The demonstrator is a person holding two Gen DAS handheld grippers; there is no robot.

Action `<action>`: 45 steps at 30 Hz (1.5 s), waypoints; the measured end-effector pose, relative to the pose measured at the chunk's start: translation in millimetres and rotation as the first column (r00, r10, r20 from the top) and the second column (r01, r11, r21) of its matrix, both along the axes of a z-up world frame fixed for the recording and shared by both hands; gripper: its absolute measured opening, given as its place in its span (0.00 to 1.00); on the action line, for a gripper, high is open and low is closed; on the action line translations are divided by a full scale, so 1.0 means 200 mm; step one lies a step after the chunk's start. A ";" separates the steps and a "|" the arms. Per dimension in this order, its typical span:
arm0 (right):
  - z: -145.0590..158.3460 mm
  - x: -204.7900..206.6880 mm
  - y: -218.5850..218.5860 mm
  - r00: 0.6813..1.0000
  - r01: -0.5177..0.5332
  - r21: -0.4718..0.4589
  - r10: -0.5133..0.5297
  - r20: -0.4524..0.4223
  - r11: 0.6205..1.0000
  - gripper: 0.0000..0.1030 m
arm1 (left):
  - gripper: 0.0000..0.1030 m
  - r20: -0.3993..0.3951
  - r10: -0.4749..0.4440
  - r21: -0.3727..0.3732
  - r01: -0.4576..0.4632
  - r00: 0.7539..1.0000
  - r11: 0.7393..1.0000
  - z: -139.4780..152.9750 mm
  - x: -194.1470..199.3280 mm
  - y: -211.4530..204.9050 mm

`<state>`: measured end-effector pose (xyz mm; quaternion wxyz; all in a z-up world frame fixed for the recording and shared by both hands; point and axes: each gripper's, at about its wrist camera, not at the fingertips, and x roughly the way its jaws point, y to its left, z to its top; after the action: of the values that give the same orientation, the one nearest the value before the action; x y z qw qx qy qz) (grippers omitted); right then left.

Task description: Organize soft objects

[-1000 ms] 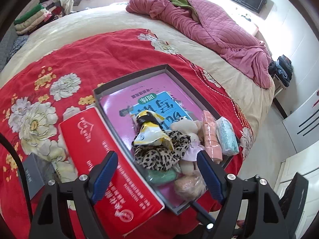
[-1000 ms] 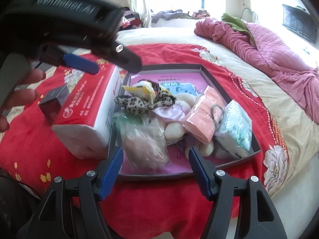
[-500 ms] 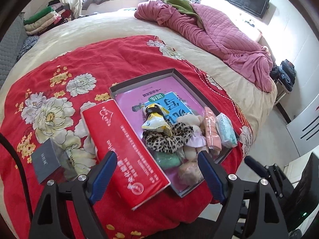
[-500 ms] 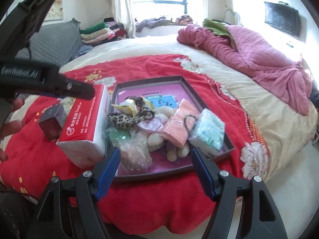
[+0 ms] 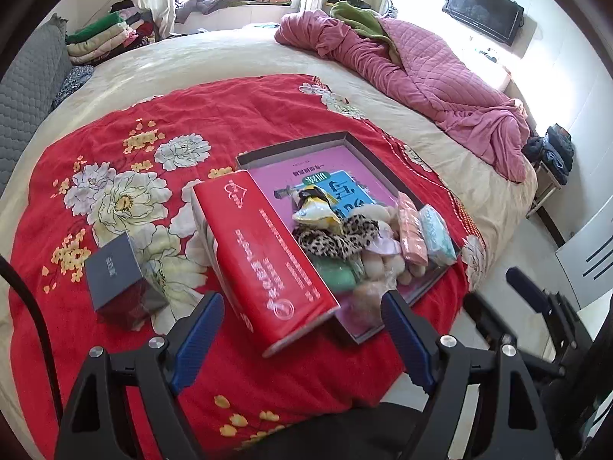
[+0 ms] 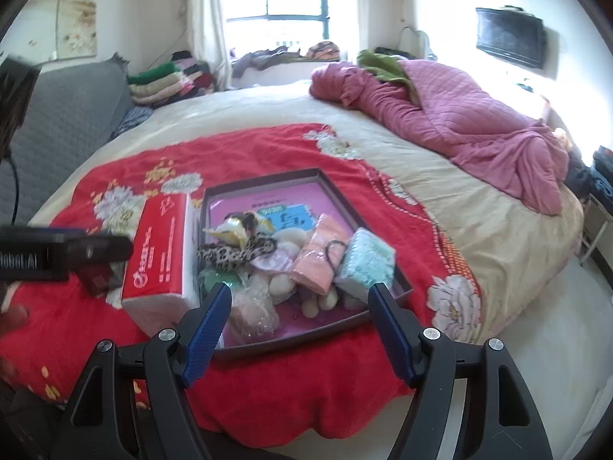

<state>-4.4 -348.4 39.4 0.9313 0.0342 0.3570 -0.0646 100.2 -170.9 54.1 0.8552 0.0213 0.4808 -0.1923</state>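
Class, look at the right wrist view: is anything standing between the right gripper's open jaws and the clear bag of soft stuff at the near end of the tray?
Nothing visible does. The right gripper is open and empty, and the clear bag lies in the near left corner of the tray, just beyond its left finger. The red tissue pack sits outside the tray, off to the left.

Cream bed (image 6: 268, 107) under red floral blanket (image 5: 191, 115), rumpled pink quilt (image 5: 440, 76) at its far side
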 end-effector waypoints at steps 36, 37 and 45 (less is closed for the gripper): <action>0.20 -0.40 0.16 0.982 0.188 0.008 -0.188 -0.008 0.982 0.73 | 0.81 0.076 0.018 0.070 -0.024 0.997 0.997 0.03 -0.40 0.14; 0.20 -0.40 0.16 0.983 0.183 0.011 -0.183 -0.011 0.983 0.73 | 0.81 0.076 0.017 0.071 -0.023 0.997 0.997 0.02 -0.41 0.14; 0.17 -0.41 0.20 0.985 0.168 0.018 -0.167 -0.039 0.986 0.73 | 0.81 0.066 0.011 0.093 -0.017 0.998 0.996 -0.01 -0.45 0.16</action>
<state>-86.7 -309.3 73.0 0.9154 0.0727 0.3706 -0.1396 10.2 -139.1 51.9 0.8699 0.0641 0.4611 -0.1628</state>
